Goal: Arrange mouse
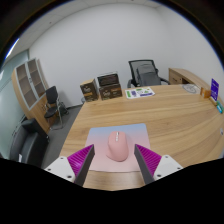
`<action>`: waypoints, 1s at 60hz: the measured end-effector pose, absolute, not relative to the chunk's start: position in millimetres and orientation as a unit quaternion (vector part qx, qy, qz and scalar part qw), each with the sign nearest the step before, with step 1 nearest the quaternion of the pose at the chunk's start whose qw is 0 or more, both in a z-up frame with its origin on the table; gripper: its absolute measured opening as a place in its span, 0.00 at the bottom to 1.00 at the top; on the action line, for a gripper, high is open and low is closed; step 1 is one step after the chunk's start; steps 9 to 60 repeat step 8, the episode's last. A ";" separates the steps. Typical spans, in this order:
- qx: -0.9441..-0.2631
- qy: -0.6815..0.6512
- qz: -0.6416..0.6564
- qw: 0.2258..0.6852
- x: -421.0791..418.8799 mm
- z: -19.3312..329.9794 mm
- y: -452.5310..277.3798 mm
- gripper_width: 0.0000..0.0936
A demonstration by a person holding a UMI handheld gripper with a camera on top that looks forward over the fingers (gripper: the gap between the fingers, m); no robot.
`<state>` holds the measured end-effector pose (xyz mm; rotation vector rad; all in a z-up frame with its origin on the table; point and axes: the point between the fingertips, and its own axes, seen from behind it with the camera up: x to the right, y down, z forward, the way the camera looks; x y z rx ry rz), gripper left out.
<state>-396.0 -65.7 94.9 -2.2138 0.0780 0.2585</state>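
A pink mouse [119, 148] lies on a pale pink mouse mat [96, 140] on the wooden table [160, 110]. My gripper [113, 163] is open, its two fingers spread wide with purple pads [80, 160] facing inward. The mouse sits between the fingertips and just ahead of them, with a gap at each side. It rests on the mat by itself.
Cardboard boxes [102, 88] and a black office chair [145, 72] stand beyond the table's far edge. A shelf unit [30, 82] and another chair [52, 100] are at the left. Small items [213, 93] lie at the table's right end.
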 end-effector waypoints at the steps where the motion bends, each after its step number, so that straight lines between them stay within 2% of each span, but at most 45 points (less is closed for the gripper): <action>1: -0.890 0.032 0.106 0.443 -394.2 100.5 -70.8 0.89; 8: -0.880 0.035 0.125 0.456 -377.2 132.7 -106.9 0.89; 60: -0.880 0.035 0.125 0.456 -377.2 132.7 -106.9 0.89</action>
